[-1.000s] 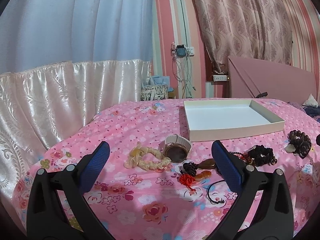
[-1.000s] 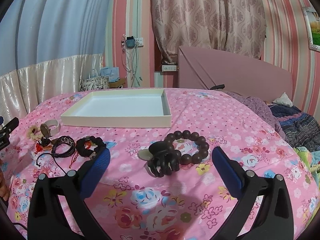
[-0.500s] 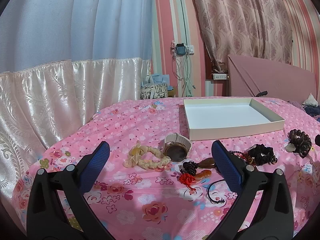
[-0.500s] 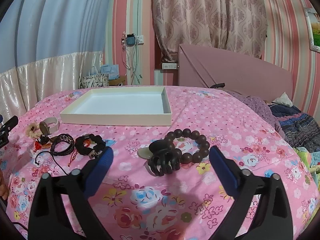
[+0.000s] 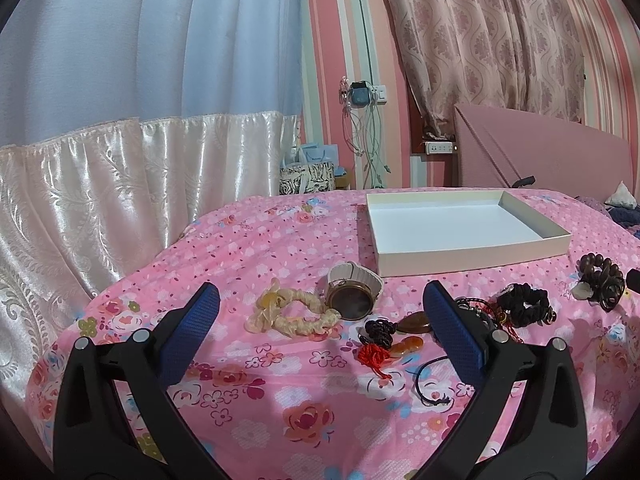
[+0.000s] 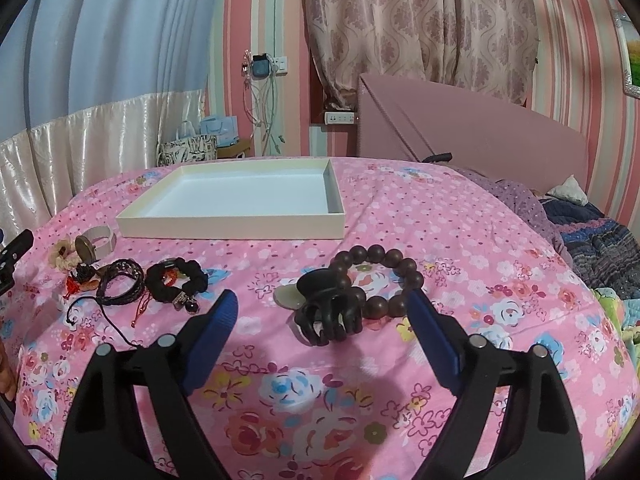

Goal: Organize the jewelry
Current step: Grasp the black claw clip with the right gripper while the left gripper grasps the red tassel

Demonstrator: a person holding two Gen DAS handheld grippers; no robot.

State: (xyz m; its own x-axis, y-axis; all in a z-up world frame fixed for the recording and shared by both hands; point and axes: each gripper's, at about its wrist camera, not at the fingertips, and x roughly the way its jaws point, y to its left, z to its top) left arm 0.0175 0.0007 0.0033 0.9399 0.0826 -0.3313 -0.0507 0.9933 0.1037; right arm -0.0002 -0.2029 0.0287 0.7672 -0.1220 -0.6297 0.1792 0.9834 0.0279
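A shallow white box (image 5: 464,258) (image 6: 240,228) lies empty on the pink floral bedspread. In the left wrist view my left gripper (image 5: 320,320) is open and empty, just short of a cream scrunchie (image 5: 292,316), a watch with a beige strap (image 5: 354,296) and red and black knotted cords (image 5: 380,340). In the right wrist view my right gripper (image 6: 324,320) is open and empty, its fingers either side of a black claw hair clip (image 6: 328,312) that lies on a dark wooden bead bracelet (image 6: 384,276). A black scrunchie (image 6: 176,280) and braided bands (image 6: 122,282) lie to its left.
The bedspread (image 6: 440,240) falls away at its left edge to a satin curtain (image 5: 100,200). A pink headboard (image 6: 480,136) and dark bedding (image 6: 592,240) lie at the far right. Bags (image 6: 192,148) stand on the floor behind the bed.
My right gripper has moved forward and lower toward the claw clip and bead bracelet, which now sit between its fingers. My left gripper has hardly moved.
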